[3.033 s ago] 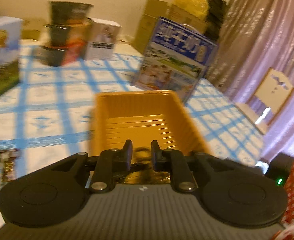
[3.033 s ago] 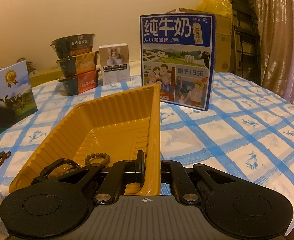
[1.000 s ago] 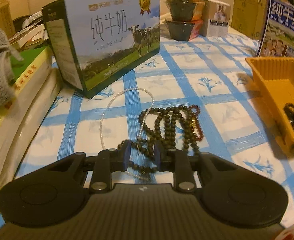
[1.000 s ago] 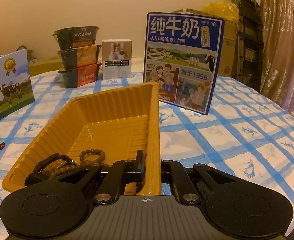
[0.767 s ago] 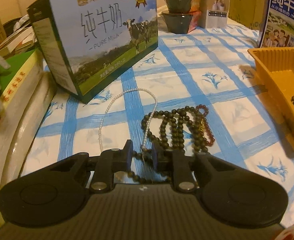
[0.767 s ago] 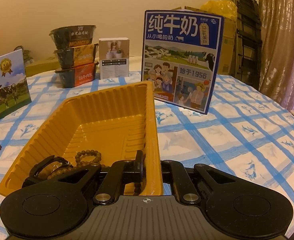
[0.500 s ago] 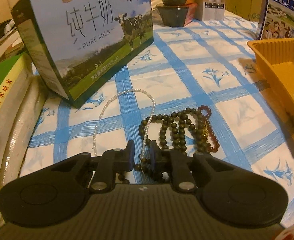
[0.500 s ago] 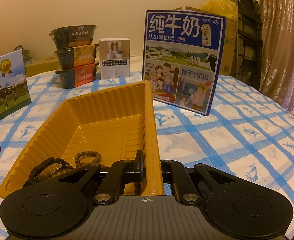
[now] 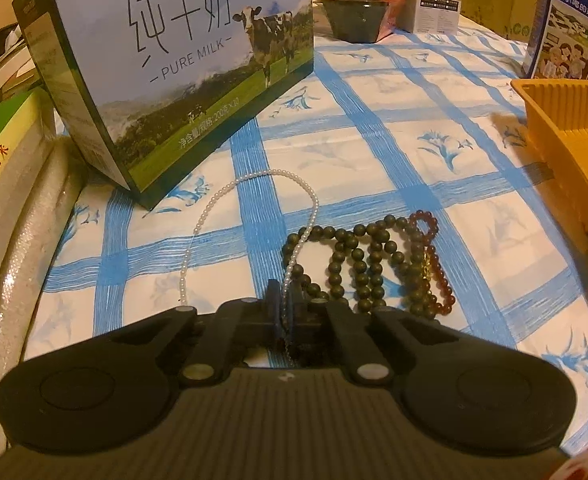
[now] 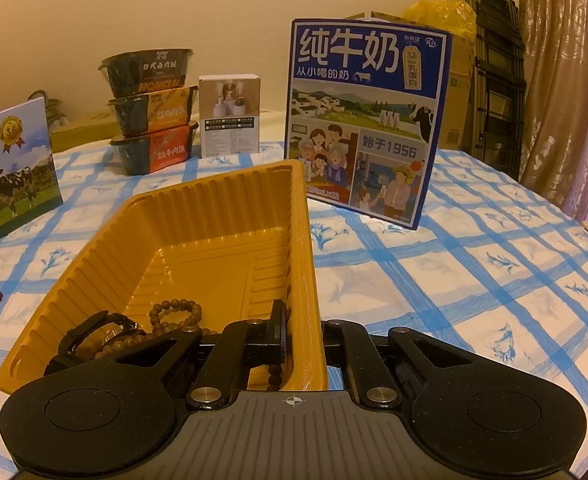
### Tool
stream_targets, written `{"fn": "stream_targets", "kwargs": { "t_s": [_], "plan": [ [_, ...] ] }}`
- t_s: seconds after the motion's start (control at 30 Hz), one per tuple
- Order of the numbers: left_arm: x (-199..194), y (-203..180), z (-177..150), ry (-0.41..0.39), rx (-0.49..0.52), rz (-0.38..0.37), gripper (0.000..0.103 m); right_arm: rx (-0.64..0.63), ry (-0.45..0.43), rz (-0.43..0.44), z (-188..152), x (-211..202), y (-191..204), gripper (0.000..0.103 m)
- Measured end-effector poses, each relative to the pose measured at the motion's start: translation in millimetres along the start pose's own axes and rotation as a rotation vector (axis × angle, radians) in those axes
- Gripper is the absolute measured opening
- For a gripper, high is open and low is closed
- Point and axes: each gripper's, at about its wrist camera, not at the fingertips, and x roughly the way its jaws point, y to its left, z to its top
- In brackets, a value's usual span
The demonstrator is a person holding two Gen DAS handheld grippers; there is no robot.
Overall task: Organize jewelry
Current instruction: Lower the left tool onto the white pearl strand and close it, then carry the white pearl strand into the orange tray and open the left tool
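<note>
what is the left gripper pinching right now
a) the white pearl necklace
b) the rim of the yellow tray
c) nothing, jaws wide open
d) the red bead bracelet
a: the left gripper has just closed, and the white pearl necklace runs straight in between its shut jaws, while the red bead bracelet lies loose on the tablecloth to the right.

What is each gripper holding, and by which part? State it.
Left gripper: the pearl strand, pinched at its near end. Right gripper: the yellow tray, clamped by its right wall.
</note>
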Motion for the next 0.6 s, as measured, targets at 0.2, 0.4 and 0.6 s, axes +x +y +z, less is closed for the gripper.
{"fn": "stream_targets", "kwargs": {
  "t_s": [0.2,0.4,0.6],
  "plan": [
    [-2,1,0,-0.011,-0.014,0.002,0.002,0.001,-0.001,0.001,0,0,0,0.008],
    [-11,7,3,-0.037,-0.052,0.002,0.002,0.002,0.0,0.001,0,0,0,0.008],
    [-52,25,11,-0.129,-0.123,-0.008,0.002,0.002,0.0,0.001,0,0,0,0.008]
  ]
}}
